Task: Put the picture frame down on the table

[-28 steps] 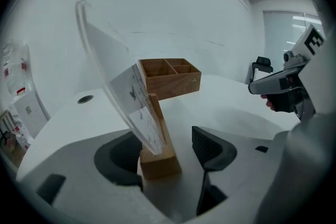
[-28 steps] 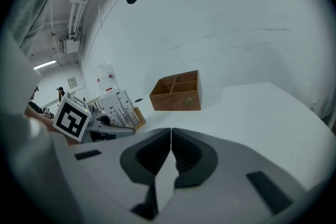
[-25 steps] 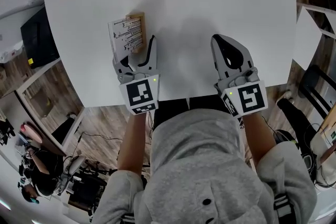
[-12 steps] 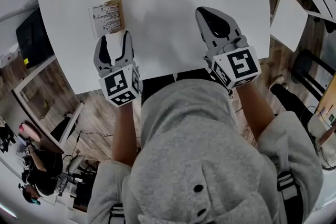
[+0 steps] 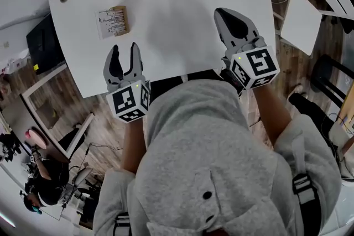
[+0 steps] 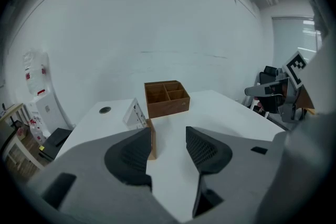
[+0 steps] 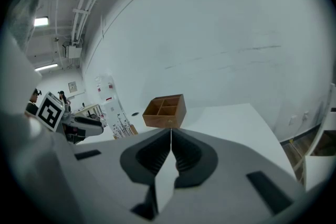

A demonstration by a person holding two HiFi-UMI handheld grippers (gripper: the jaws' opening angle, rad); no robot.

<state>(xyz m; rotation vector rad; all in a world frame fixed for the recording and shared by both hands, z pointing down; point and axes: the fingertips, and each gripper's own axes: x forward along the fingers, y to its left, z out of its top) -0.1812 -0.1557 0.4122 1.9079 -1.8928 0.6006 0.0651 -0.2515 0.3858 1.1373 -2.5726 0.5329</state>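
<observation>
picture frame (image 5: 112, 21): small, rectangular; white printed face with rows of dark marks, light wooden part along one side. set on the tabletop (image 5: 182, 19), face sloping, propped on its wooden support rather than lying flat. place: near the left edge, toward the far left corner.

Your white bench (image 5: 182, 8) spreads ahead of your left fingers (image 5: 114, 61), with a plain white wall (image 6: 157, 23) beyond. Behind and left of them lies wood-plank floor (image 5: 105, 135); right of the right fingers (image 5: 235, 25) stands a second white table (image 5: 301, 22). Strip lights (image 7: 44, 21) glow overhead.
</observation>
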